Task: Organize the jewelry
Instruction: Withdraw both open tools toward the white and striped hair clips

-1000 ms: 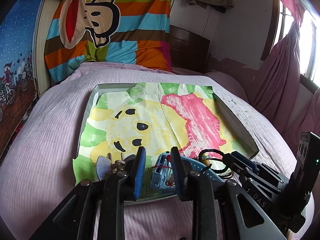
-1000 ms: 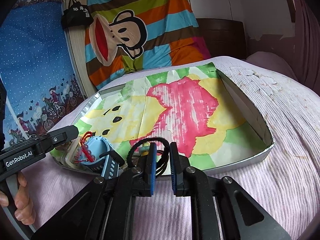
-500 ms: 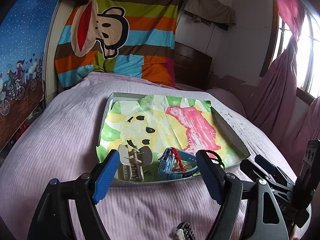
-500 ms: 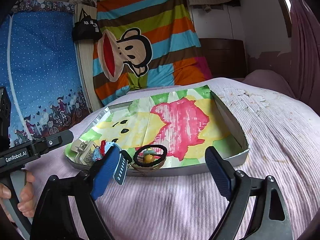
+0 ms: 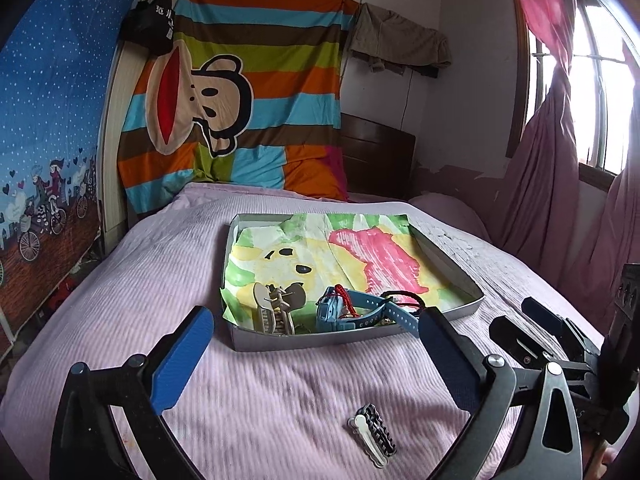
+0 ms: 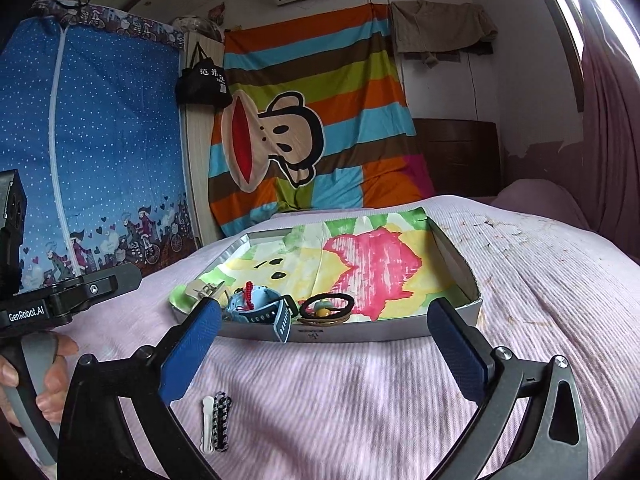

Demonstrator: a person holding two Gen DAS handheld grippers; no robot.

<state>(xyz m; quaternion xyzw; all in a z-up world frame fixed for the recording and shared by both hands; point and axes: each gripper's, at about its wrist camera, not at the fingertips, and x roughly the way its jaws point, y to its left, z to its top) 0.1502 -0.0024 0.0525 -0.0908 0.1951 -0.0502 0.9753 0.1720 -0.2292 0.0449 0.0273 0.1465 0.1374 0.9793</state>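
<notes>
A shallow grey tray (image 5: 452, 312) lined with bright painted paper lies on the pink bedspread. Along its near edge rest a beige claw hair clip (image 5: 276, 312), a blue watch (image 5: 344, 314) with a red cord, and a black hair tie (image 5: 402, 300). A small black-and-white hair clip (image 5: 374, 434) lies on the bedspread in front of the tray. My left gripper (image 5: 316, 332) hangs just short of the tray, its jaws opening wide with nothing between them. My right gripper (image 6: 326, 320) does the same beside it, facing the hair tie (image 6: 328, 306) and watch (image 6: 260, 308).
A striped cartoon-monkey cloth (image 5: 240, 112) hangs behind the bed, and a dark headboard (image 5: 376, 156) stands to its right. Pink curtains (image 5: 552, 184) cover the window side. A hand (image 6: 52, 380) holds the left gripper's handle. Pink bedspread (image 6: 520, 320) surrounds the tray.
Both grippers drew back from the tray's near edge and their jaws spread from nearly shut to wide. The claw clip, watch and hair tie stayed in the tray; the small clip came into view.
</notes>
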